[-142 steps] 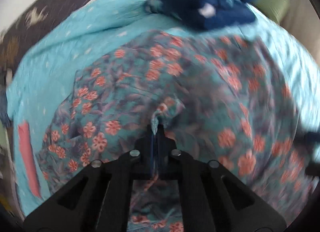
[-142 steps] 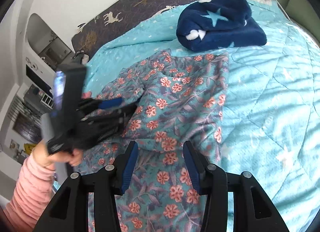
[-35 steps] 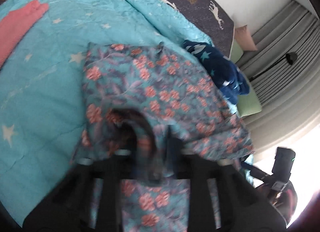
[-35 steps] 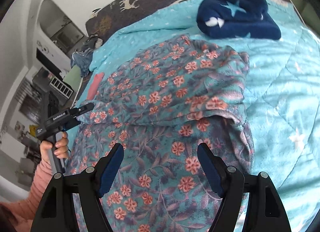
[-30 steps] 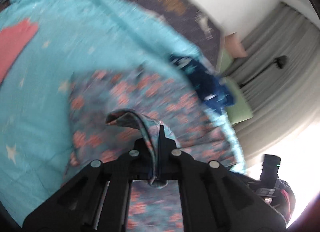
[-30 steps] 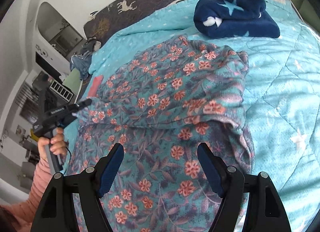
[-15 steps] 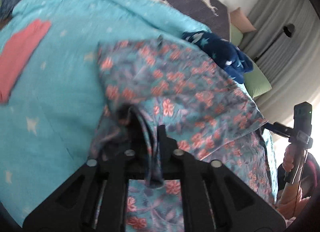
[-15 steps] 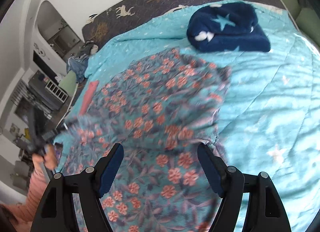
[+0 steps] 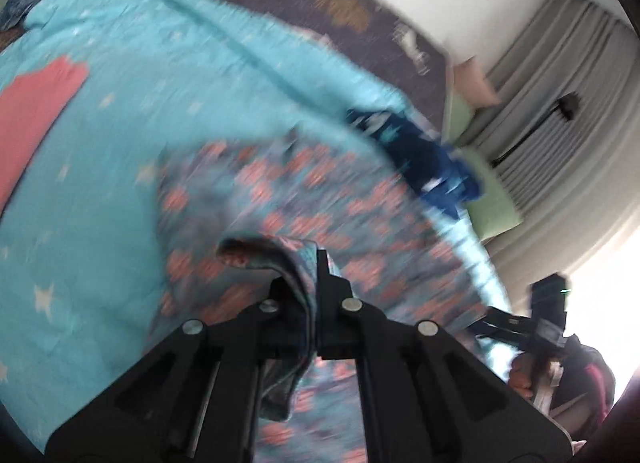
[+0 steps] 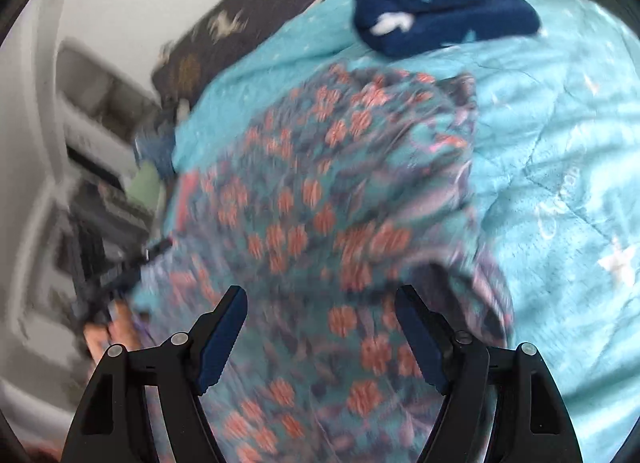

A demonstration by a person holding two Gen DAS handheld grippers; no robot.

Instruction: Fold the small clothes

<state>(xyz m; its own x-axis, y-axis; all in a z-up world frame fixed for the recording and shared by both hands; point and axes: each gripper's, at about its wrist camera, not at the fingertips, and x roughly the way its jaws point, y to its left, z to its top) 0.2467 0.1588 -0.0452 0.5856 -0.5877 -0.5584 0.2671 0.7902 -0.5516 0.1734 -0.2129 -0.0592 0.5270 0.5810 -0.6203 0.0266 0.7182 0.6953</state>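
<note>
A teal garment with orange flowers [image 9: 320, 199] lies spread on the turquoise quilt [image 9: 100, 223]. My left gripper [image 9: 313, 263] is at the garment's left side; its jaws are closing tight on a raised fold of the floral cloth, which hangs down between the fingers. In the right wrist view the same garment [image 10: 340, 203] fills the middle. My right gripper [image 10: 320, 295] hovers open over its near part with nothing between the blue pads. The left gripper [image 10: 128, 267] shows blurred at that garment's left edge, held by a hand.
A folded navy star blanket [image 10: 440, 19] sits beyond the garment near the dark headboard sheet. A pink cloth [image 9: 32, 111] lies on the quilt at far left. A green pillow [image 9: 492, 207] and grey curtains [image 9: 560, 103] are at the right.
The left jaws loosened a little around the fold and pinched it again. The right gripper rolled and dipped closer to the garment. Both views are now motion-blurred.
</note>
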